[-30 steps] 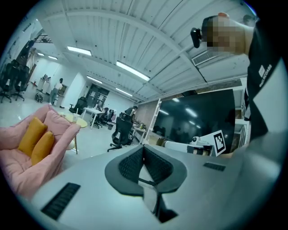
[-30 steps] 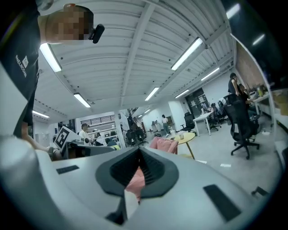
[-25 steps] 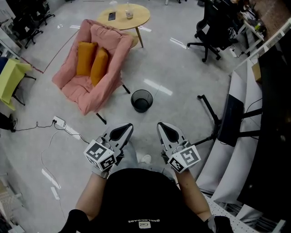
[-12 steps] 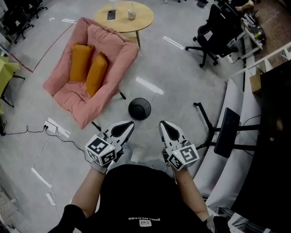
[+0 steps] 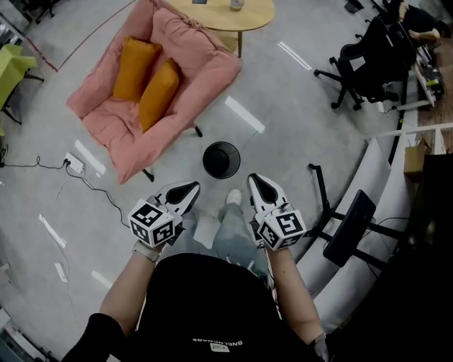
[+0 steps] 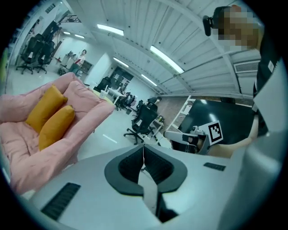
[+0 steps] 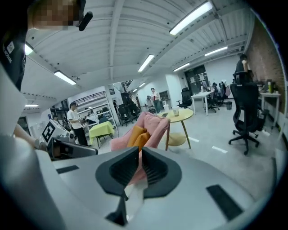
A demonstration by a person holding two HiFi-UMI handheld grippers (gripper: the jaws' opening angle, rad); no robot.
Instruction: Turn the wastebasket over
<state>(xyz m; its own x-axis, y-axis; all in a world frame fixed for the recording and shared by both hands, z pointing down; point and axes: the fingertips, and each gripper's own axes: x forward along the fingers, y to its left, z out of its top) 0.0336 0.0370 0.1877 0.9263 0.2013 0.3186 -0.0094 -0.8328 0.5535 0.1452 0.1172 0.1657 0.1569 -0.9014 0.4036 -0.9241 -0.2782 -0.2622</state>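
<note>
Though closed, two grippers (image 5: pixel 188 187) (image 5: pixel 255 179), one wastebasket (image 5: pixel 221 160)

Far beyond the right gripper (image 5: pixel 255 181), the round table (image 5: pixel 256 14) is running off the head view's top edge, cropping the small object (image 5: pixel 237 3) on it. Just ahead of the left gripper (image 5: pixel 192 187), the wastebasket (image 5: pixel 221 159) is keeping its dark interior unreadable.

At centre, a black round mesh wastebasket (image 5: pixel 221 160) stands on a pale grey glossy floor (image 5: pixel 297 120). Upper left, a pink padded armchair (image 5: pixel 212 67) bears two orange cushions (image 5: pixel 134 68).
</note>
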